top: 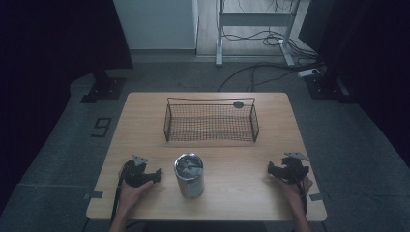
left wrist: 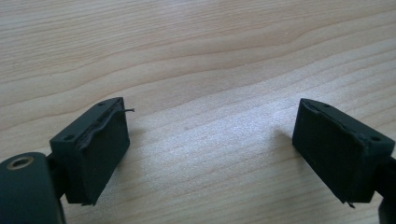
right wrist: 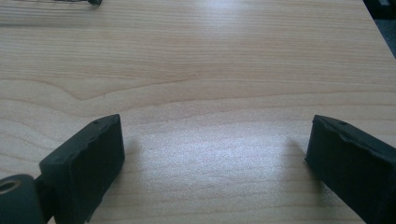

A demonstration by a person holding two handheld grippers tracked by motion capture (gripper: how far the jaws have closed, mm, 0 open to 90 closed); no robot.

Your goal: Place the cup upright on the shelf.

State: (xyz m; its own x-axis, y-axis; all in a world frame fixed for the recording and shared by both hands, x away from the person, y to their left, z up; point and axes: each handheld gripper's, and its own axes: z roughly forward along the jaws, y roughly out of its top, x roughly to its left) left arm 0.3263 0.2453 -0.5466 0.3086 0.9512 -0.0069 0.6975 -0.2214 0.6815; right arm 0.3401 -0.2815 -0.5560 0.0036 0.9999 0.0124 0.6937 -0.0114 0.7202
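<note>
High view: wooden table (top: 270, 140) with a wire basket (top: 211, 123) toward the far edge, a metal can (top: 189, 175) upright near the front middle, well apart from the basket. Left gripper (top: 155, 175) just beside the can on its left, not touching it, jaws aimed at its side; right gripper (top: 270, 169) resting far off near the table's right edge, jaws pointing inward. Likely job: gripping the can and moving it to the basket. Left gripper view: left gripper (left wrist: 210, 140) with jaws spread wide, nothing between them, bare wood grain beneath; can out of frame, so closeness to it readable from above alone. Right gripper view: right gripper (right wrist: 215, 158) also wide apart and holding nothing, over bare wood, with a sliver of the basket's base at the top left corner. Risks from here: a tall smooth can nudged by one jaw before the other makes contact, tipping or sliding away; a pinch too high or off-centre, letting it slip; snagging the basket's raised wire rim on the way in. Jaw spacing plain from the gripper views, hard to judge from above.
</note>
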